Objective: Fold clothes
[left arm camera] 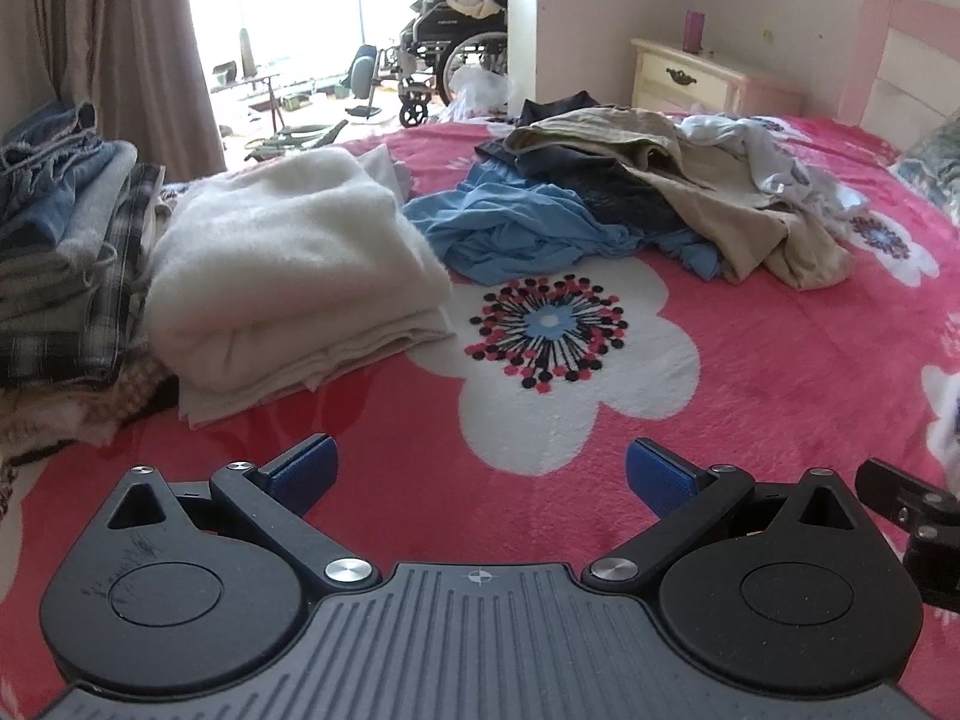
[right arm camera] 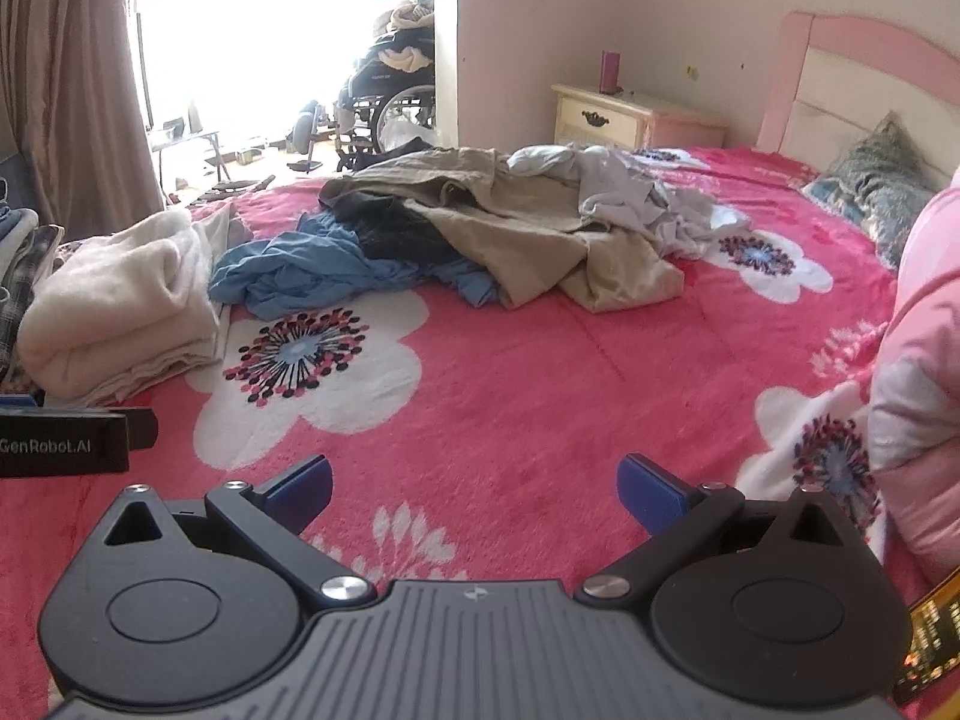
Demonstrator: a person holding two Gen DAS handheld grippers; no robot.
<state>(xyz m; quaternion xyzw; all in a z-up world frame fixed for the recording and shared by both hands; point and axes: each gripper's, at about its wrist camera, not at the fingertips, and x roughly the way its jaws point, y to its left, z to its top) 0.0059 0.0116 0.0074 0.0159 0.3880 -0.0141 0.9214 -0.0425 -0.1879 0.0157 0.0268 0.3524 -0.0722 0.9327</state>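
A heap of unfolded clothes lies on the pink flowered bedspread (left arm camera: 780, 360): a blue garment (left arm camera: 516, 222) (right arm camera: 294, 267), a dark one (left arm camera: 600, 180), a beige one (left arm camera: 708, 192) (right arm camera: 540, 228) and a pale grey one (right arm camera: 636, 192). A folded white fleece (left arm camera: 288, 276) (right arm camera: 126, 312) rests at the left. My left gripper (left arm camera: 482, 477) hovers open over the bedspread, well short of the heap, nothing between its blue pads. My right gripper (right arm camera: 474, 489) is open too, over bare bedspread (right arm camera: 540, 390). The left gripper's body (right arm camera: 60, 441) shows at the right wrist view's left edge.
A stack of folded jeans and plaid cloth (left arm camera: 60, 228) sits at the far left. Pink bedding (right arm camera: 918, 372) bulges at the right, a pillow (right arm camera: 876, 186) by the pink headboard (right arm camera: 840, 84). Beyond the bed stand a nightstand (left arm camera: 696, 81) and a wheelchair (left arm camera: 456, 54).
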